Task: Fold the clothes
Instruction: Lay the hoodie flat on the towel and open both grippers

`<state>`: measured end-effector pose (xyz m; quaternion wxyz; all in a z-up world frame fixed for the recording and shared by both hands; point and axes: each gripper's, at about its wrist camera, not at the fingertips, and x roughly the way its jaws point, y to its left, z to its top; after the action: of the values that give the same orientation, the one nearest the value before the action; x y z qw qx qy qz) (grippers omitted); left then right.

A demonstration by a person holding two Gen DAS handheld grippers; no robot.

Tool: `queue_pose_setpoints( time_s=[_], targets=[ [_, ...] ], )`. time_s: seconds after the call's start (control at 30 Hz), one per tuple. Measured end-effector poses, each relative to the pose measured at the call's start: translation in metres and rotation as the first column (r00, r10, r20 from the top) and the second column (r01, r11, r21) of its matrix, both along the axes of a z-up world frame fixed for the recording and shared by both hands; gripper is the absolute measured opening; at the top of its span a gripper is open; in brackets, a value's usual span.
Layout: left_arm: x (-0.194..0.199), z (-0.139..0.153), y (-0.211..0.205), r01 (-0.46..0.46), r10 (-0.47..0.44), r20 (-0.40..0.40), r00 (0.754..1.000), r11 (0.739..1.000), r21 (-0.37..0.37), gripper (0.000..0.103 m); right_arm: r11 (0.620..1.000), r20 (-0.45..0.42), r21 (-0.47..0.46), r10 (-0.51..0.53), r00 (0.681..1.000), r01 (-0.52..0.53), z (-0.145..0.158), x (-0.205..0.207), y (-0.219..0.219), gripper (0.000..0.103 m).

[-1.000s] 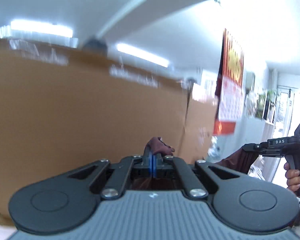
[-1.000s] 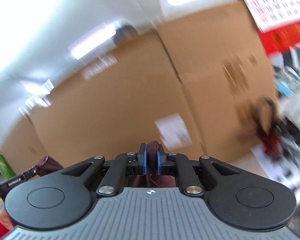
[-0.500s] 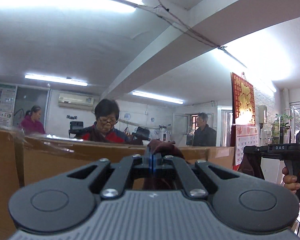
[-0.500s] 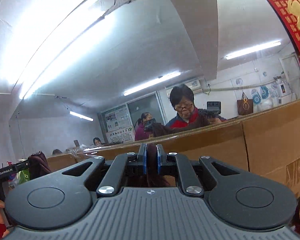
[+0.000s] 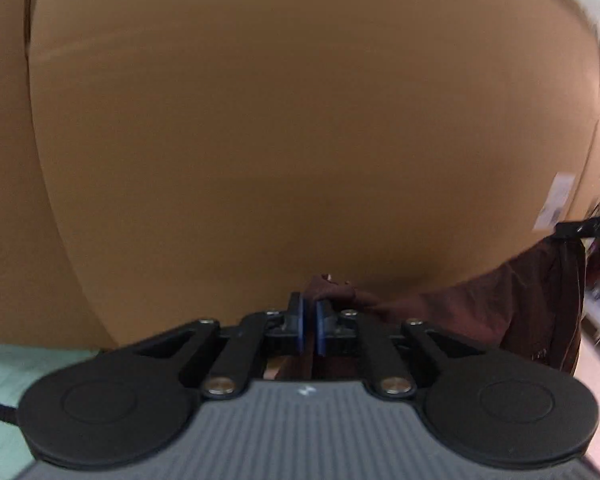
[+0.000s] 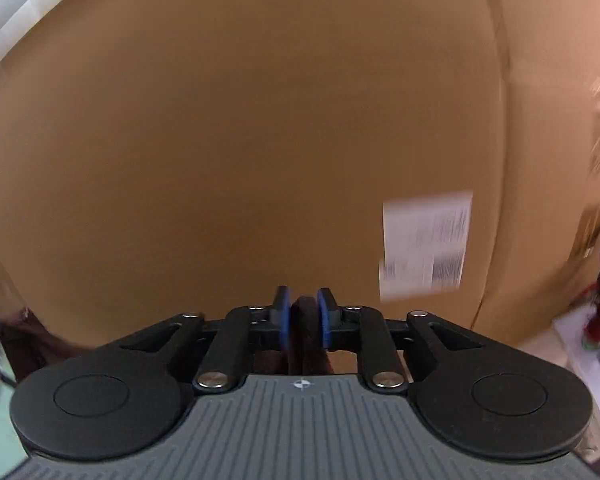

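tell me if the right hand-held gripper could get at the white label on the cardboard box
Probably not as things stand: the right hand-held gripper is shut on the dark garment. The label itself faces it unobstructed on the cardboard box.

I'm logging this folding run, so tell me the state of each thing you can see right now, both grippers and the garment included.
Left gripper: shut on the dark maroon garment.
Right gripper: shut on the same garment.
Dark maroon garment: held up, stretched between the two grippers, hanging loose at the right.
Cardboard box: upright wall close ahead, fills both views.
Shipping label: stuck flat on the box, blurred.
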<state>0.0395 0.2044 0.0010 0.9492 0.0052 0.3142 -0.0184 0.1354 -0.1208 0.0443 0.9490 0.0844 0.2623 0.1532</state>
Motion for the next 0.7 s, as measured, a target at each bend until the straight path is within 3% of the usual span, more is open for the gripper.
queue_pose_setpoints(
  time_s=[0.07,0.1,0.2,0.3,0.4,0.53,0.67,0.7],
  targets=[
    [0.000,-0.029,0.009,-0.014,0.016,-0.074,0.997,1.000,0.025,0.010,0.998,-0.049,-0.053,-0.033,0.998,0.030,-0.024,0.007,-0.001,0.025],
    [-0.008,-0.037,0.015,-0.010,0.012,-0.088,0.996,1.000,0.018,0.010,0.996,-0.073,-0.079,-0.050,0.996,0.044,-0.036,0.011,-0.001,0.034],
    [-0.048,-0.043,0.031,0.032,-0.034,-0.081,0.996,0.999,-0.031,0.012,0.991,-0.117,-0.126,-0.047,0.992,0.032,-0.058,-0.010,-0.011,0.042],
    [-0.099,-0.038,0.036,0.064,-0.064,-0.031,0.997,0.998,-0.030,0.033,0.981,-0.165,-0.195,-0.023,0.986,-0.010,-0.076,-0.067,-0.023,0.053],
    [-0.143,-0.037,0.033,0.036,-0.037,-0.006,0.999,0.999,-0.032,0.049,0.964,-0.213,-0.260,-0.003,0.977,-0.054,-0.093,-0.125,-0.034,0.053],
    [-0.187,-0.049,0.035,-0.026,0.027,-0.069,0.997,1.000,0.016,0.049,0.939,-0.303,-0.323,0.017,0.953,-0.119,-0.125,-0.156,-0.024,0.057],
    [-0.210,-0.068,0.052,-0.098,0.116,-0.177,0.977,0.989,0.112,0.049,0.908,-0.393,-0.374,0.029,0.919,-0.188,-0.158,-0.182,-0.010,0.059],
    [-0.217,-0.071,0.059,-0.123,0.146,-0.188,0.971,0.984,0.130,0.049,0.899,-0.415,-0.386,0.031,0.909,-0.206,-0.166,-0.189,-0.007,0.055]
  ],
)
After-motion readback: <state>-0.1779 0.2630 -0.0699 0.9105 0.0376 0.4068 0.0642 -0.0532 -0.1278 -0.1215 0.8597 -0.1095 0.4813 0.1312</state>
